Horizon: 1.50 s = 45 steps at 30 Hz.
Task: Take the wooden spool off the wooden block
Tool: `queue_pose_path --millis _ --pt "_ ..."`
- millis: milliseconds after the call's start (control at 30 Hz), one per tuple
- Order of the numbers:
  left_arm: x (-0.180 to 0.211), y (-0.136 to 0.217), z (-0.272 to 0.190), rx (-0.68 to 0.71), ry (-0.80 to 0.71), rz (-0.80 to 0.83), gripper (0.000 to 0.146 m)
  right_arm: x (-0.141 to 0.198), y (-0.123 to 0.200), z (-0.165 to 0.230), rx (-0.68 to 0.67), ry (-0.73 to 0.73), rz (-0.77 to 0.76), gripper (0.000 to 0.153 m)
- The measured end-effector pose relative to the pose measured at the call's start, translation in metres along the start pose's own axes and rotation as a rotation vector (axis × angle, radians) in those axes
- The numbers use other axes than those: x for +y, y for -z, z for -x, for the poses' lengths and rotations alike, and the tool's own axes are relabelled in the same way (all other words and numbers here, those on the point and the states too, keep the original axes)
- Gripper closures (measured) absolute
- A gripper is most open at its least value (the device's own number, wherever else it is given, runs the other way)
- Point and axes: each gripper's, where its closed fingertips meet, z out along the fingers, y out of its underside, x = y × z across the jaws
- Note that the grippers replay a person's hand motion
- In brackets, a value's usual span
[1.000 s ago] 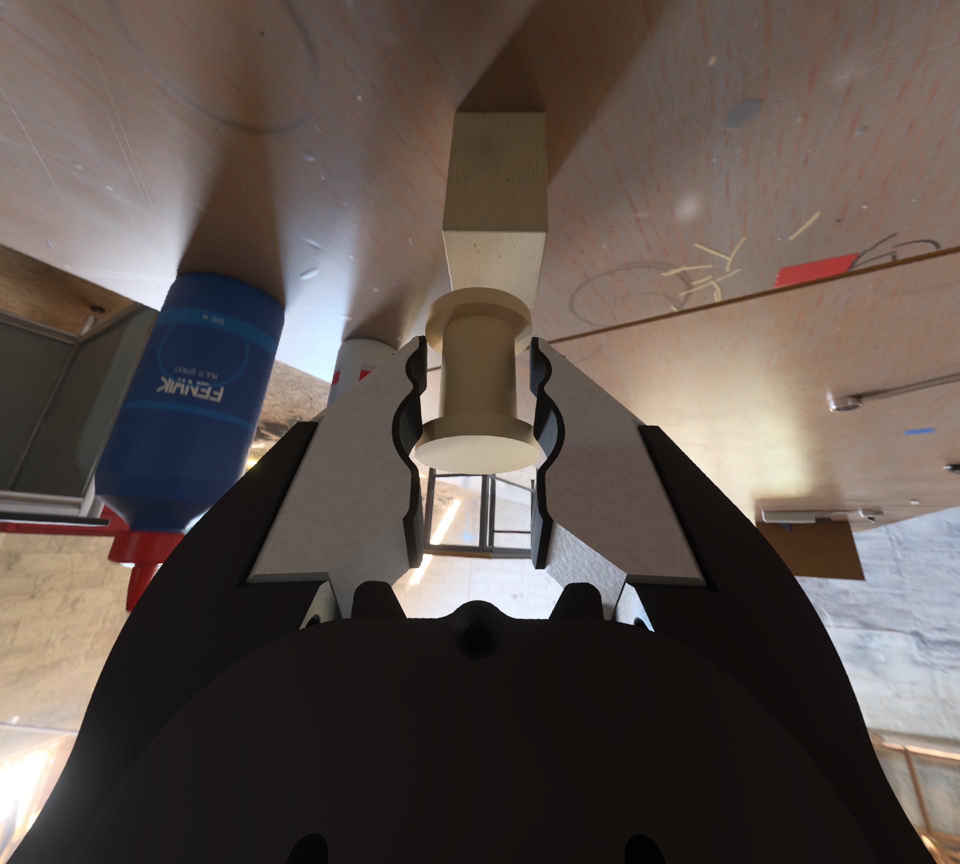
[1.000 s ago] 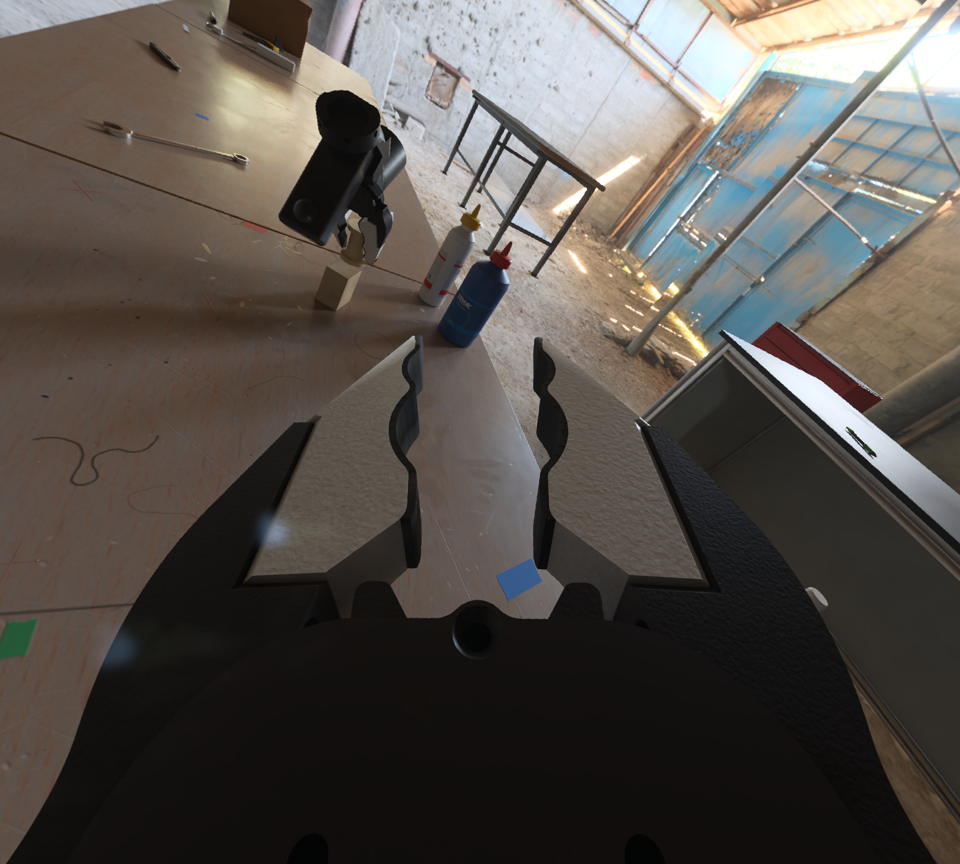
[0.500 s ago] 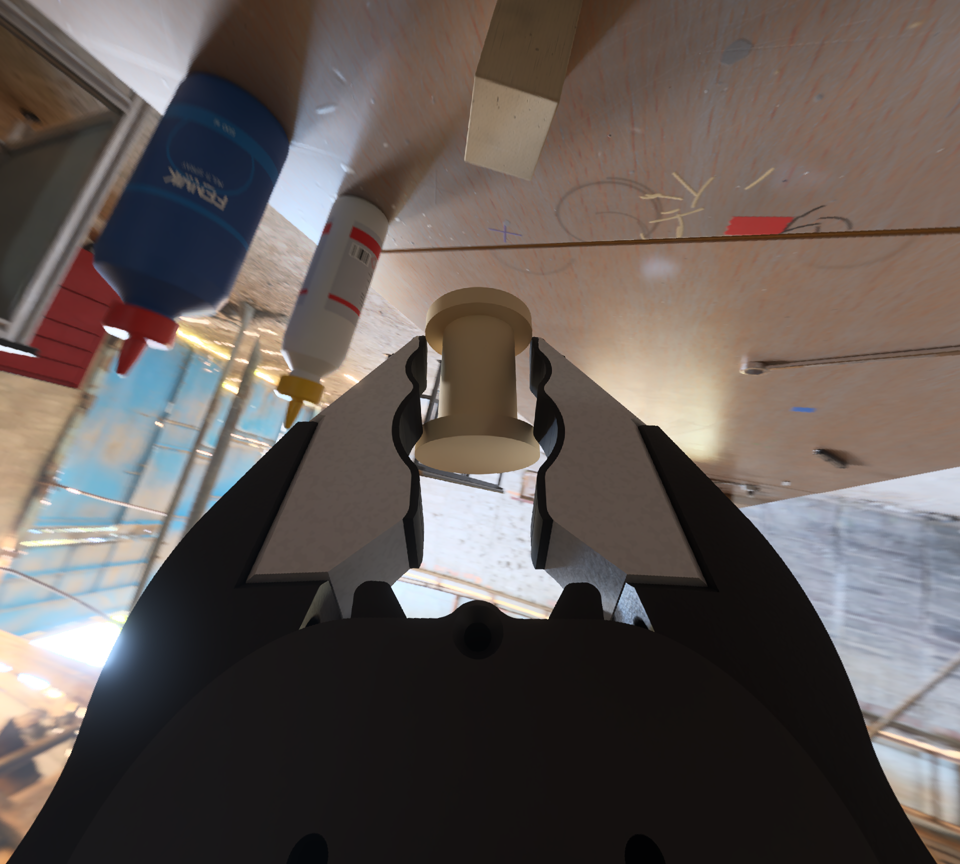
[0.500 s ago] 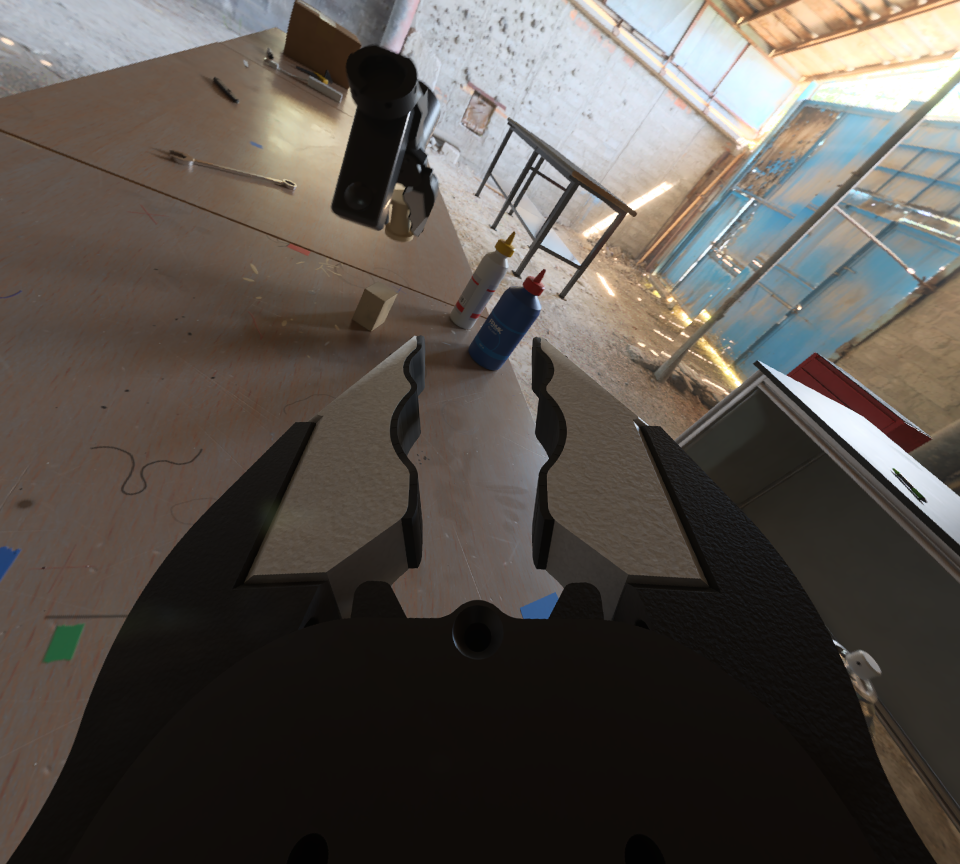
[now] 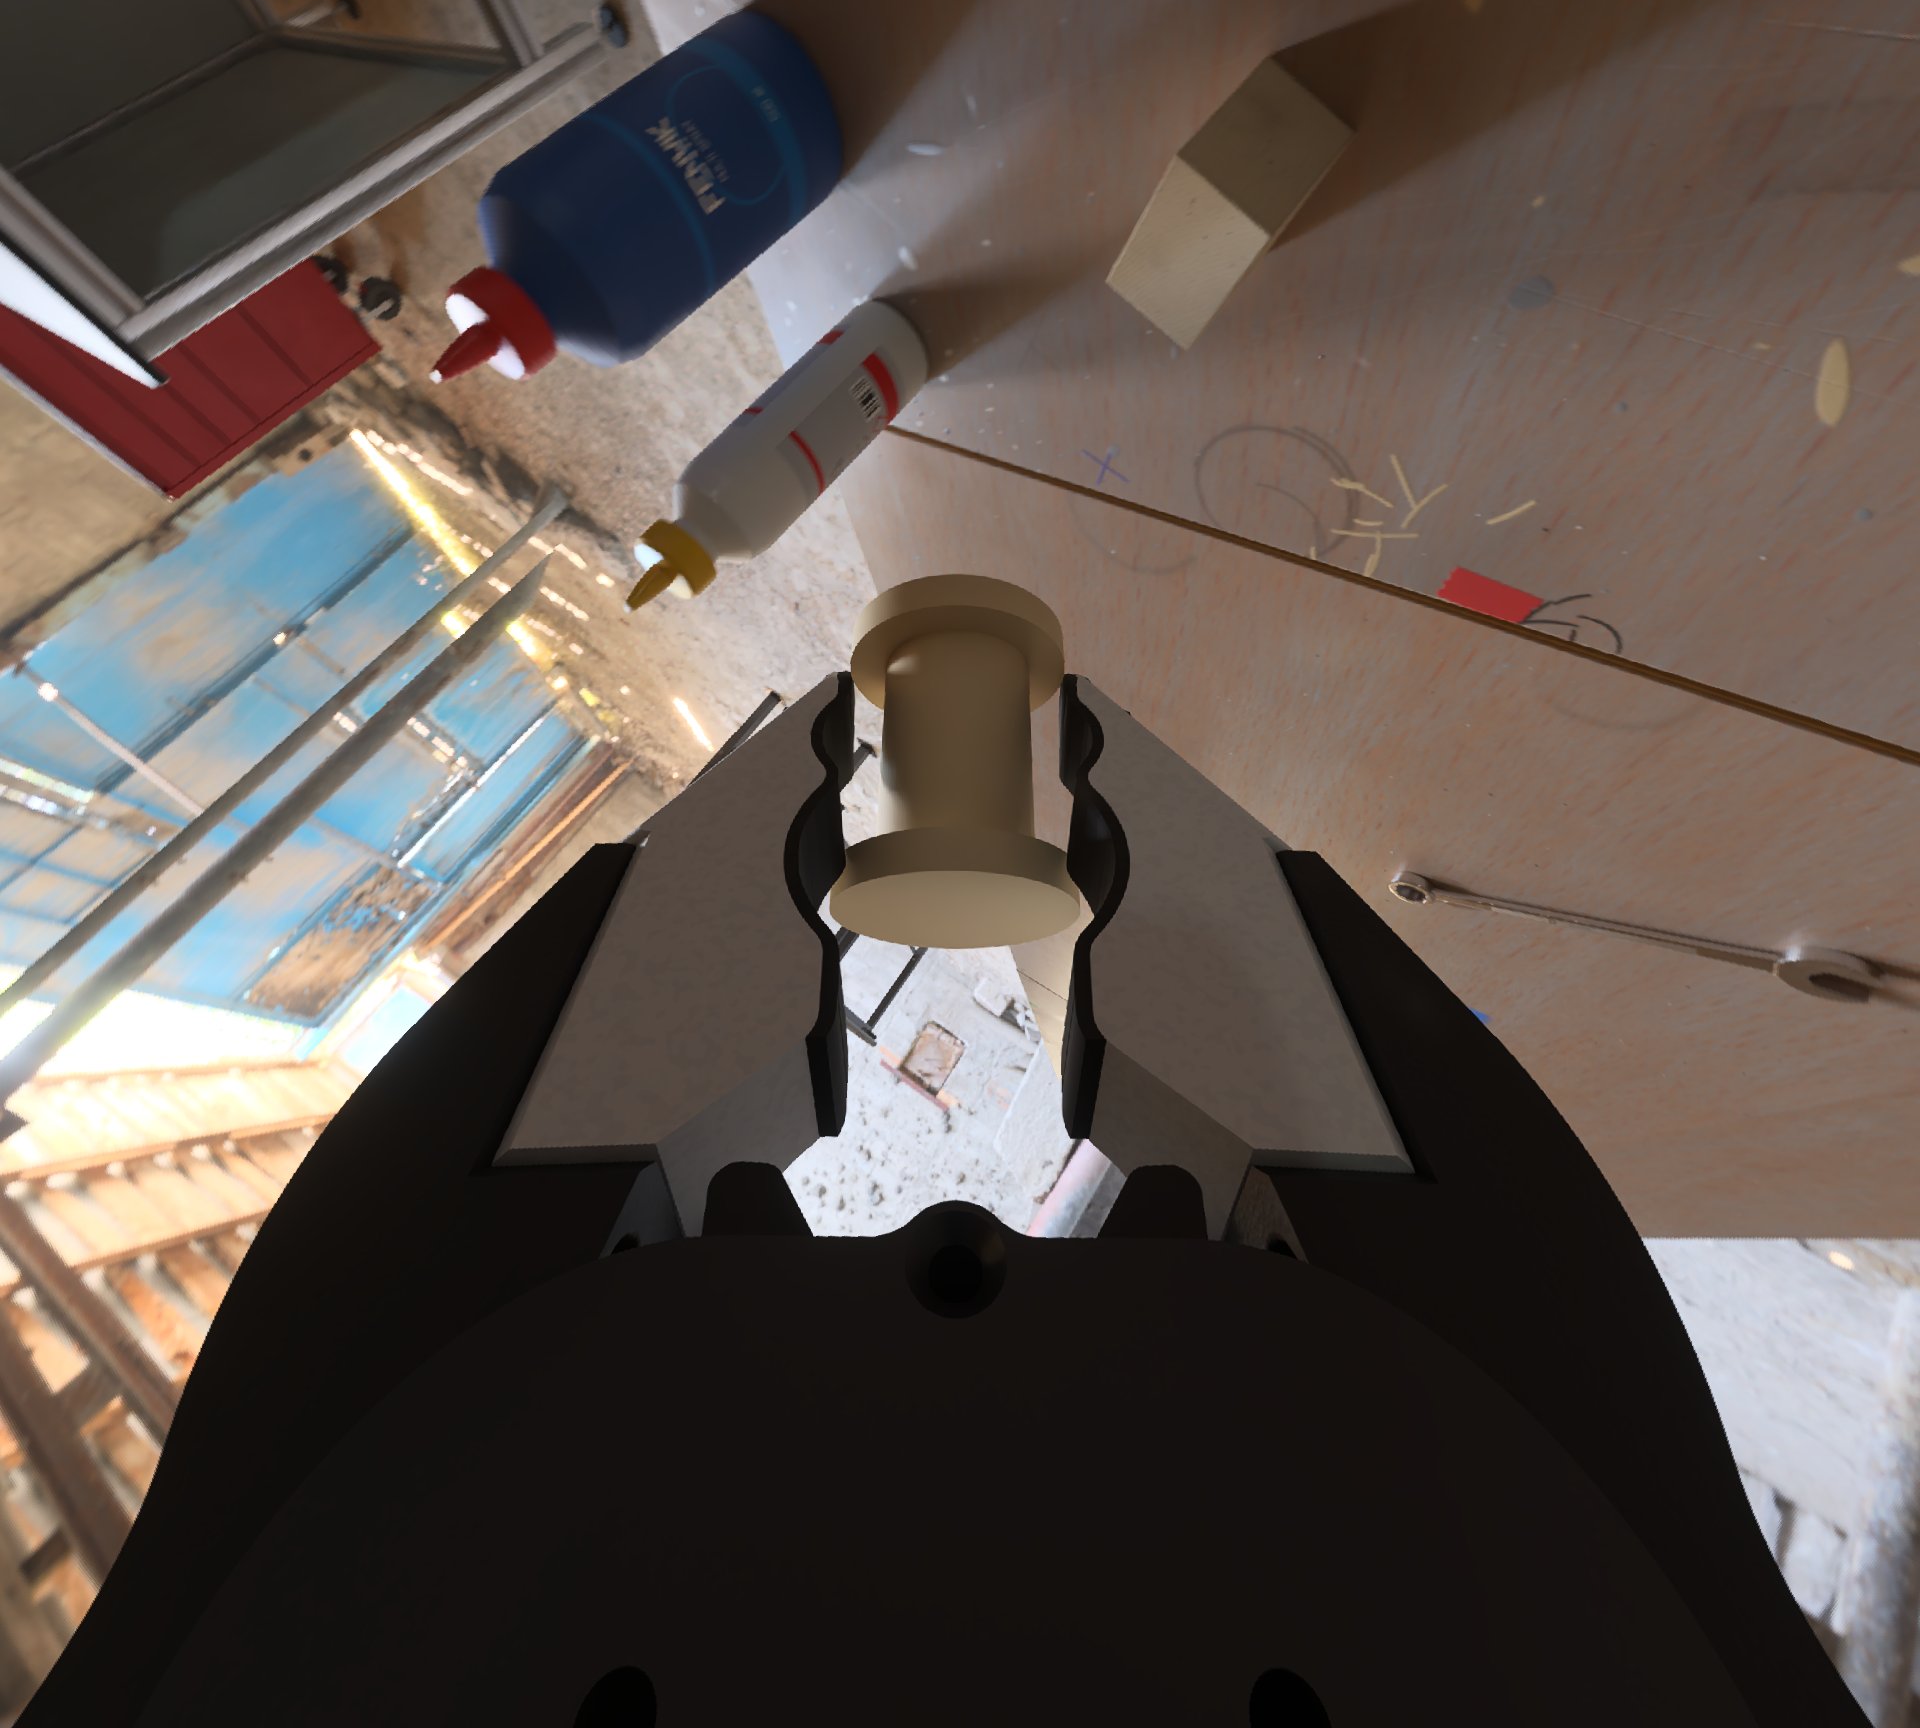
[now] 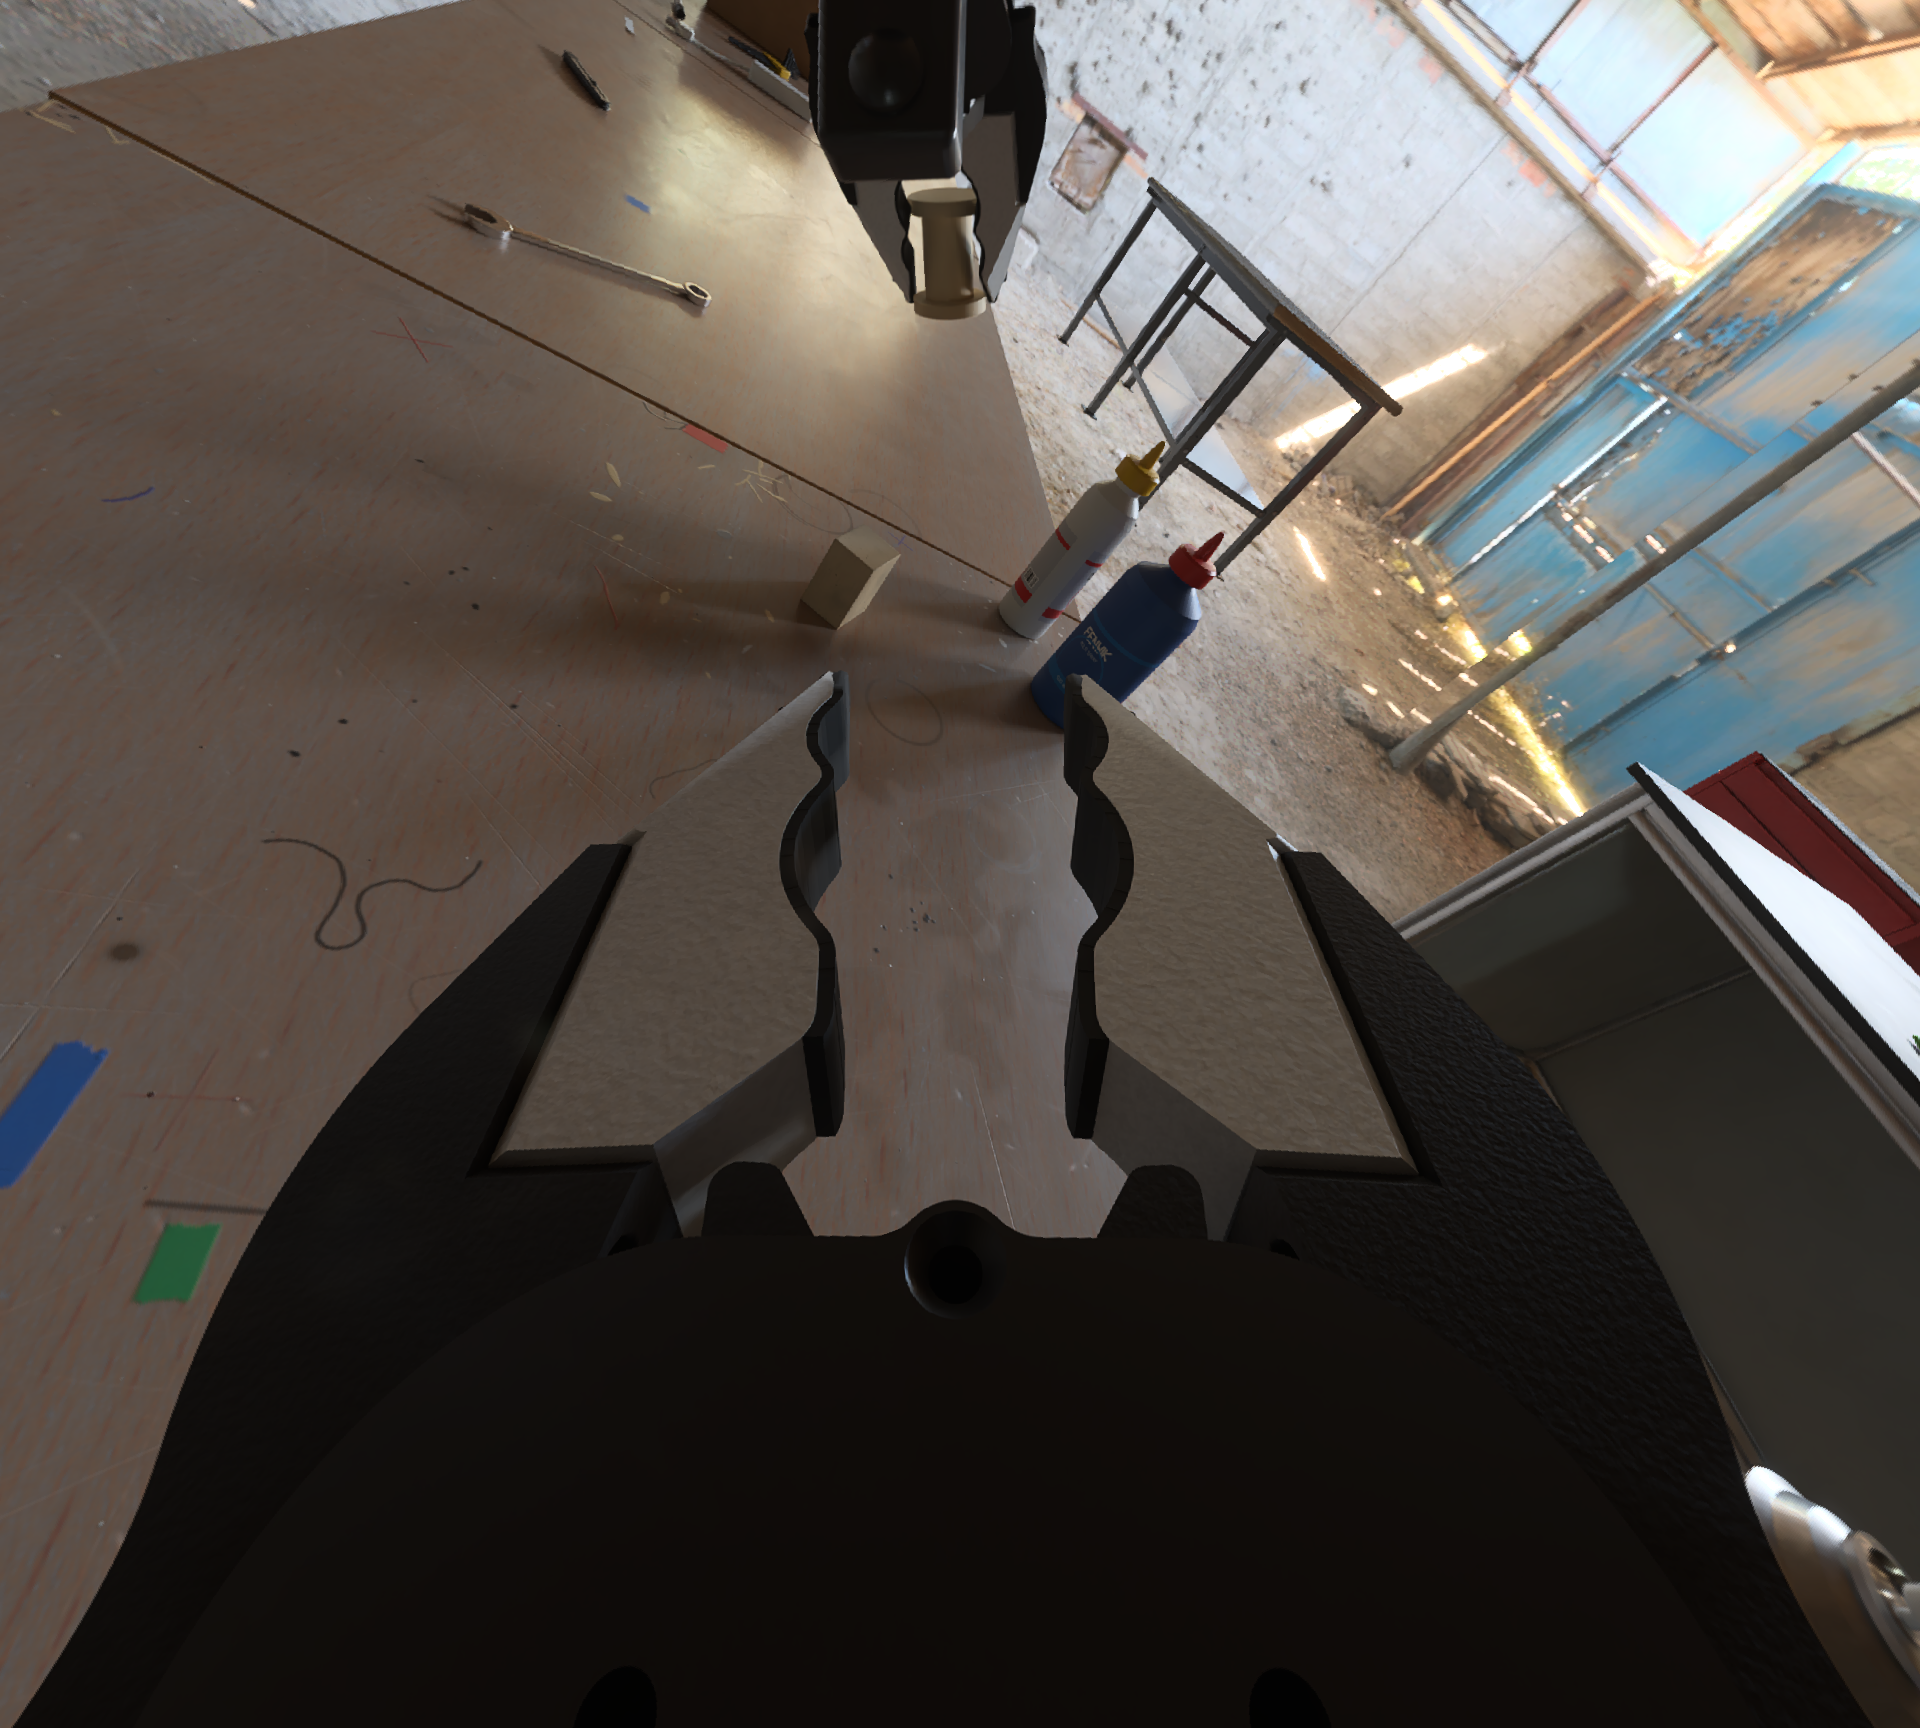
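From the left wrist view, the left tool point(image 5: 954, 805) is closed on the wooden spool point(image 5: 954, 779), its two fingers point(image 5: 831, 805) pressed against the spool's flanges with the shaft running along between them. The spool is up in the air, clear of everything. The wooden block point(image 5: 1226, 208) stands alone on the table point(image 5: 1558, 743), well apart from the spool and with nothing on top of it. Beside the block, near the table's edge, stand a blue bottle point(image 5: 675, 192) with a red cap and a white bottle point(image 5: 800, 442) with a yellow nozzle, the two just beside each other. A metal wrench point(image 5: 1621, 930) lies flat on the table off to the far side, and a scrap of red tape point(image 5: 1488, 595) sits along the seam between the table boards.

From the right wrist view, the right tool point(image 6: 954, 702) hangs low over the table point(image 6: 312, 587) with its fingers spread apart and nothing between them. Farther off and higher up, the left tool point(image 6: 945, 244) points down, gripping the wooden spool point(image 6: 945, 253) well above the table surface. The wooden block point(image 6: 850, 579) sits bare on the table below and nearer, apart from the spool. The white bottle point(image 6: 1081, 551) and blue bottle point(image 6: 1127, 634) stand near the table's edge just past the block. The wrench point(image 6: 587, 257) lies on the far board, with a dark pen point(image 6: 585, 80) beyond it. A strip of blue tape point(image 6: 47, 1096) and a piece of green tape point(image 6: 179, 1263) are stuck to the near part of the table.
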Motion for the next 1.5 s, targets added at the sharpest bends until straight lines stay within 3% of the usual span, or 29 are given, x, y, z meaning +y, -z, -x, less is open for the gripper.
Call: queue_pose_path --millis 567,900,1133,1267,1500 --pt "0.010 0.057 0.055 -0.264 0.269 -0.122 0.107 0.008 -0.015 0.009 -0.035 -0.001 0.028 0.112" --pt "-0.005 0.159 0.144 -0.474 0.324 -0.217 0.107 0.010 -0.011 0.005 -0.032 -0.027 0.013 0.112" --pt "-0.029 0.220 0.186 -0.550 0.335 -0.278 0.107 0.008 -0.007 0.005 -0.026 -0.013 0.021 0.112" --pt "-0.054 0.230 0.186 -0.554 0.305 -0.319 0.107 -0.002 0.006 0.001 -0.008 -0.003 -0.002 0.112" --pt "-0.076 0.213 0.172 -0.523 0.267 -0.323 0.107 -0.023 0.040 0.009 -0.072 -0.017 -0.054 0.113"
